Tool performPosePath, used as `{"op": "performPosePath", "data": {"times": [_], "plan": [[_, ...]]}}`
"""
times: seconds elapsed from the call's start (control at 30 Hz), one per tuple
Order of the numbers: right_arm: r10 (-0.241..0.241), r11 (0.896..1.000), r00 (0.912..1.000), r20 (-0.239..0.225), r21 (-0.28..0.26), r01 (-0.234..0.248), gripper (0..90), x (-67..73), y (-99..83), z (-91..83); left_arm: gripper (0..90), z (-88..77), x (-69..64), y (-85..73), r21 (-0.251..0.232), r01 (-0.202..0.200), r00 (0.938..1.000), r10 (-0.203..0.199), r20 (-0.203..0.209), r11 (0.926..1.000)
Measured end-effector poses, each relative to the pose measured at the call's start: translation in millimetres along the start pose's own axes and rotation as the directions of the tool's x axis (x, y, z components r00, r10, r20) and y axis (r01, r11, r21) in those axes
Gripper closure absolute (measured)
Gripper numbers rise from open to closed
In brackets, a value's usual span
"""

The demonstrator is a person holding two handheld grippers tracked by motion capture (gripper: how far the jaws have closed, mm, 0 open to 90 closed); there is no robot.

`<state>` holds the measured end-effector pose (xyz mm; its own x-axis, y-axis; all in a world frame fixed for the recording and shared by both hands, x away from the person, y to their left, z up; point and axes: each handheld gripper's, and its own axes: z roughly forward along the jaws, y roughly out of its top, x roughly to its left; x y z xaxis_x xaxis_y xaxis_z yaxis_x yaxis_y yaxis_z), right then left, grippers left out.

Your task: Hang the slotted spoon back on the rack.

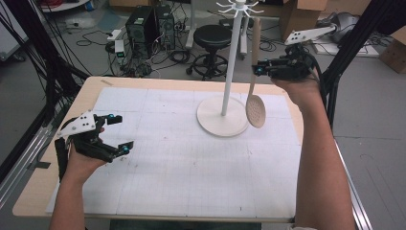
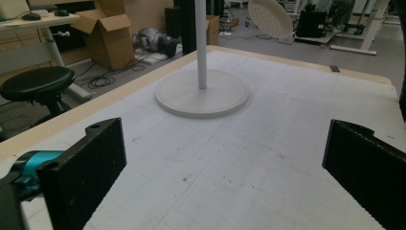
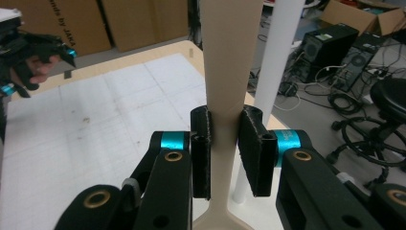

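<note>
Fingers [image 3: 251, 148] of right gripper [image 3: 225, 148] clamp skimmer handle [image 3: 229, 72].

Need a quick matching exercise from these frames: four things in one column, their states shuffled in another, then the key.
1. skimmer
2. left hand-held gripper
3. stand
4. stool

a. on the floor beyond the table
b. open, holding nothing, low over the mat
c. upright on the table, round base
d. clamped by its handle in the right hand-held gripper, off the table

Pairs: 1-d, 2-b, 3-c, 4-a
</note>
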<state>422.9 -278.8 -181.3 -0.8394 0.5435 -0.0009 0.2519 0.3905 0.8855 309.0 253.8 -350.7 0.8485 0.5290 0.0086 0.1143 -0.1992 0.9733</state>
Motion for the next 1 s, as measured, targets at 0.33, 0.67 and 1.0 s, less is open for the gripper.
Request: {"op": "performPosePath", "data": {"times": [0.33, 0.67, 1.0], "plan": [[0.025, 1.0, 0.999, 0.037, 0.006, -0.025, 75.7, -5.3, 5.7, 3.6, 1.7, -1.7, 0.6, -0.1, -0.001, 0.0, 1.0, 0.0, -0.001, 1.0], [0.024, 1.0, 0.9989, 0.04, 0.013, -0.025, 75.7, -5.8, 10.0, 6.7, 1.7, -2.0, 0.6, -0.1, -0.004, 0.003, 1.0, -0.003, 0.001, 1.0], [0.028, 0.999, 0.9981, 0.056, 0.024, -0.03, 75.7, -6.4, 8.8, 5.4, 1.7, -2.7, 1.3, -0.4, -0.001, 0.002, 1.0, -0.002, 0.001, 1.0]]}}
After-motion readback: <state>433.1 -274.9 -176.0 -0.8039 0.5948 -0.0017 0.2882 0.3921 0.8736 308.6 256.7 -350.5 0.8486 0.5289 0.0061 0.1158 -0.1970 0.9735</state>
